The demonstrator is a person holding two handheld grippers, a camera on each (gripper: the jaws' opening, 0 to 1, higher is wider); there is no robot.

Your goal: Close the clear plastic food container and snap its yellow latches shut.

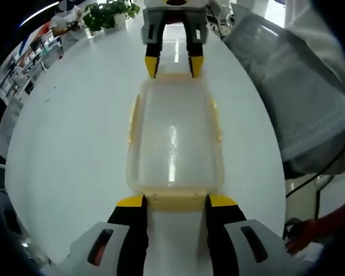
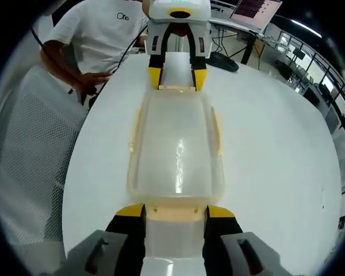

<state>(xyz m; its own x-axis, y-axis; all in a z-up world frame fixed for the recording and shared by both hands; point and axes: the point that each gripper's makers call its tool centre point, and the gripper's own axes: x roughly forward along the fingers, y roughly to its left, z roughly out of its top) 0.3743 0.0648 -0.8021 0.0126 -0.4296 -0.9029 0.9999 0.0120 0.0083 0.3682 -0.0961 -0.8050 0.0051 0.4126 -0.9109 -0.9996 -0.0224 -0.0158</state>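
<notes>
**Left gripper view and right gripper view: container flanked at both short ends**

Left gripper view: the clear plastic food container [image 1: 173, 141] is seen lying lengthwise on the white desk [image 1: 75, 132], its lid on top and glare running along the middle. The left gripper [image 1: 175, 201] is set at the near short end, its yellow-tipped fingers [image 1: 130, 201] spread wide to either side of the near yellow latch [image 1: 175, 199]; the tips are seen just at the container's corners, though contact cannot be confirmed. At the far short end the right gripper [image 1: 173, 66] is seen facing back, its fingers likewise apart on either side of that end. Yellow side latches [image 1: 134, 118] are visible along both long edges (they appear to sit out from the wall, but whether they are snapped cannot be told). A grey mesh chair [image 1: 293, 98] stands beside the desk, and a potted plant [image 1: 106, 14] is placed at the far edge.

Right gripper view: the same container [image 2: 175, 149] is shown from the opposite end. The right gripper [image 2: 175, 211] is held with fingers wide around the near latch [image 2: 175, 211], nothing being gripped. The left gripper [image 2: 177, 77] is seen at the far end. A person in a white T-shirt [image 2: 106, 31] is standing beside the desk [image 2: 276, 144], and a laptop [image 2: 256, 11] is set beyond it.
</notes>
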